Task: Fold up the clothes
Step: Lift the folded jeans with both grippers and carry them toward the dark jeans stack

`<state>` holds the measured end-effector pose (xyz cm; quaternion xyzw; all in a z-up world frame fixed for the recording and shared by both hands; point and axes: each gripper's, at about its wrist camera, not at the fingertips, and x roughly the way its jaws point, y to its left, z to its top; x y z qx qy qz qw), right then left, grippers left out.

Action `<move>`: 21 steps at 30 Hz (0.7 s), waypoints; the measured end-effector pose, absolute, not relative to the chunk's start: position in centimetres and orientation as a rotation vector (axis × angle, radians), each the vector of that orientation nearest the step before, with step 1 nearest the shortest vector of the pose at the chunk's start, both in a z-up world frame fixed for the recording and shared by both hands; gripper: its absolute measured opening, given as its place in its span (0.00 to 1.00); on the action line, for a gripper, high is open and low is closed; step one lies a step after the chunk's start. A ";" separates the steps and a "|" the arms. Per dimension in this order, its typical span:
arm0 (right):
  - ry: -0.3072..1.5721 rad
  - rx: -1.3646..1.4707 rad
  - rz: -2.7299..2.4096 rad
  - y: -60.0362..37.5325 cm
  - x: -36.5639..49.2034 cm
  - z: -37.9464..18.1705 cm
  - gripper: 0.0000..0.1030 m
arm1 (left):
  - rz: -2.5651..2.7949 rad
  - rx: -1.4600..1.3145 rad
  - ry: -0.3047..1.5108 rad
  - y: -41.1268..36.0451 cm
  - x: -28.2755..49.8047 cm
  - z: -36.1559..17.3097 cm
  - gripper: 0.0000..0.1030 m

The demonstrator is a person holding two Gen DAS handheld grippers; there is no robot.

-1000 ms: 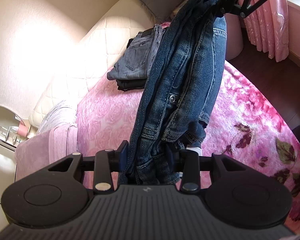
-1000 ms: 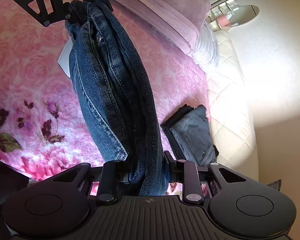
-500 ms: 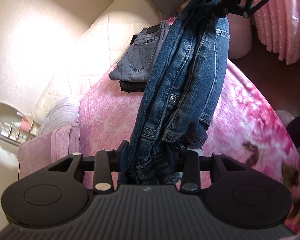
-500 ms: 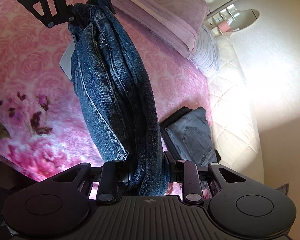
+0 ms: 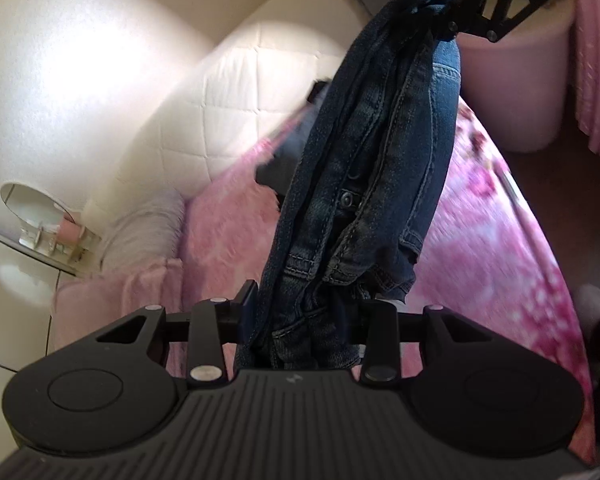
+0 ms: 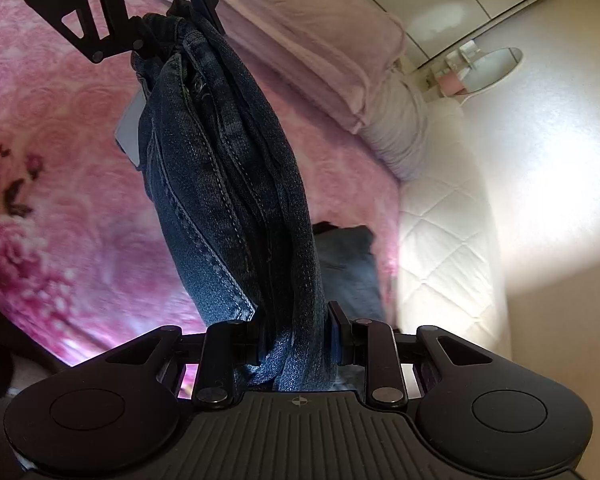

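Dark blue jeans bunched, held taut in air above the pink floral bed. Long axis runs gripper to gripper: left gripper and right gripper each clamp one end. Folded grey jeans lie near the headboard.

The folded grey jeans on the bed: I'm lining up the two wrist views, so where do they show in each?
Left wrist: folded grey jeans sit upper centre, blurred, just left of the hanging blue jeans.
Right wrist: they lie lower centre, just right of the blue jeans.
Shared landmark: the white quilted headboard directly beside them in both.
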<state>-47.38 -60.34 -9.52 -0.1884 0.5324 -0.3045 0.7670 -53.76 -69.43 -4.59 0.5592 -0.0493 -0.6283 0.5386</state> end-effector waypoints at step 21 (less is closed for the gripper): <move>1.149 -0.477 -0.776 -83.3 -56.9 -8.6 0.27 | -1.471 1.288 -0.236 -91.0 -48.3 -6.9 0.34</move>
